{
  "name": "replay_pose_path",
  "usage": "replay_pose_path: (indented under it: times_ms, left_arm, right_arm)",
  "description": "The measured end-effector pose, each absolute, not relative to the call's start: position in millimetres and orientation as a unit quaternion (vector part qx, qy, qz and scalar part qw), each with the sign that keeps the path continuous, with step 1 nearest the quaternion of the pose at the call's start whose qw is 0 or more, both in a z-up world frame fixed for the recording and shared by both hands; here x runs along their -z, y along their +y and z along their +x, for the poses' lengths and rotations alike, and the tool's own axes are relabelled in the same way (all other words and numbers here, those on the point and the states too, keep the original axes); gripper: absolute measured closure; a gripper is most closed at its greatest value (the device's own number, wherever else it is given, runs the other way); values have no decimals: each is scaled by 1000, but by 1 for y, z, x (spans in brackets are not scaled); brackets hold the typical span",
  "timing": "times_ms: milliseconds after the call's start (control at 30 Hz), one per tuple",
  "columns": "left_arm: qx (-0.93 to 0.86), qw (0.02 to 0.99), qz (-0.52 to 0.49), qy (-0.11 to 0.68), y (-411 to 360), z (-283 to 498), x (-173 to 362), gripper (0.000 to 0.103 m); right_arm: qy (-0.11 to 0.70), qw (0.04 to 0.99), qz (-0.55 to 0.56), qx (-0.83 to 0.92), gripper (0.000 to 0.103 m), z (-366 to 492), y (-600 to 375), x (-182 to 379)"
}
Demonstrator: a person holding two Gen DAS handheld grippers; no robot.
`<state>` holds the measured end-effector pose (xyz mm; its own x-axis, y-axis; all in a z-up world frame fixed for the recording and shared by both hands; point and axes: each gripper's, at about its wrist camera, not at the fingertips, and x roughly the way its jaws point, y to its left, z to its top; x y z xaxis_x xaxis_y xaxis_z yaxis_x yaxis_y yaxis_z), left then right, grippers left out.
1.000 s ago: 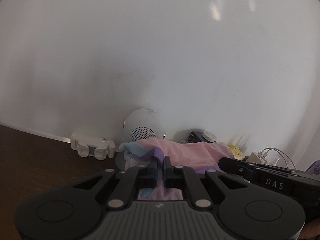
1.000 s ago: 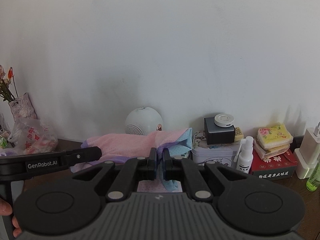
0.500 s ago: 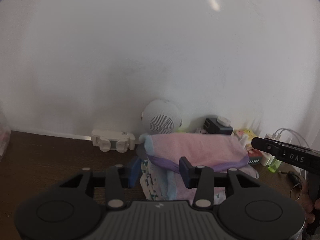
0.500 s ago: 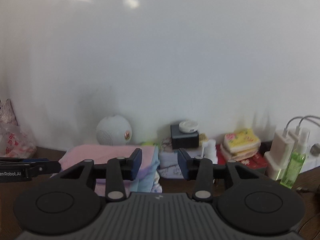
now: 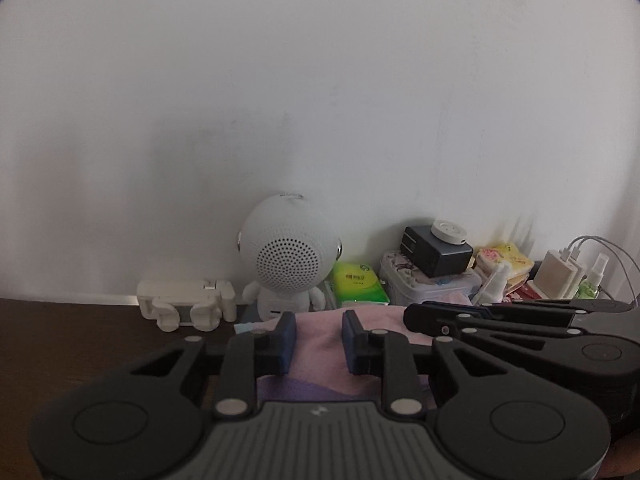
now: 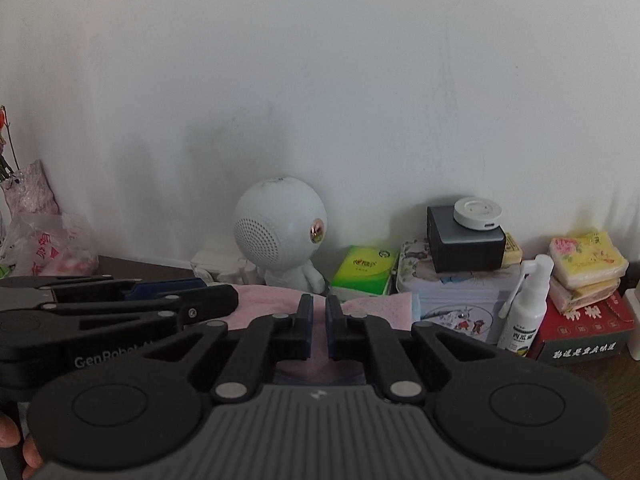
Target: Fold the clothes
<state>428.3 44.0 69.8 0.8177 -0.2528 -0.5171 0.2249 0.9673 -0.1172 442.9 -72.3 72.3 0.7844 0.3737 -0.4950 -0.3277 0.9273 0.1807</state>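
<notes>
A pink cloth [image 5: 320, 362] with a purple band lies folded on the dark wooden table [image 5: 60, 340], just in front of the clutter by the wall. My left gripper [image 5: 320, 340] hovers over it, open, with nothing between its blue pads. In the right wrist view the same cloth [image 6: 264, 300] spreads under both tools. My right gripper [image 6: 319, 330] is over the cloth with its fingers drawn to a narrow slit, and pink shows through the slit. From the left wrist view the right gripper [image 5: 412, 316] sits low over the cloth's right part. The left gripper [image 6: 224, 300] reaches in from the left.
Along the wall stand a white round-headed speaker figure [image 5: 288, 260], a white phone holder [image 5: 184, 304], a green tissue pack [image 5: 356, 280], a tin with a black box [image 6: 464, 240] on it, a spray bottle [image 6: 524, 312], tissue packs [image 6: 584, 264] and chargers [image 5: 560, 276]. A plastic bag [image 6: 48, 248] sits far left.
Both grippers let go of the pink cloth, which now lies flat. Both have lowered over it; the left stays open and the right has closed back to a slit.
</notes>
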Motion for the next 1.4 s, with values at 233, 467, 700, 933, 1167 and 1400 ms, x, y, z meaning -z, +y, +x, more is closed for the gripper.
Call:
replay_pose_path:
  times_ms: [233, 467, 700, 933, 1167, 1400]
  left_arm:
    - [122, 957, -48, 258, 60, 422, -77, 74]
    - [103, 959, -44, 262, 61, 412, -82, 71]
    - [72, 973, -71, 208, 84, 322, -140, 35]
    - [60, 968, -96, 226, 85, 193, -151, 14]
    - [80, 952, -80, 285, 58, 89, -97, 10]
    - [67, 950, -38, 304, 38, 17, -46, 10]
  right_arm:
    - [259, 948, 46, -178, 95, 434, -84, -80]
    - [248, 955, 35, -161, 92, 412, -92, -100]
    - [176, 974, 25, -143, 26, 322, -125, -171]
    - [208, 967, 39, -140, 0, 200, -159, -202]
    - [260, 959, 53, -96, 0, 96, -173, -147]
    - [315, 945, 34, -79, 0, 18, -179, -64]
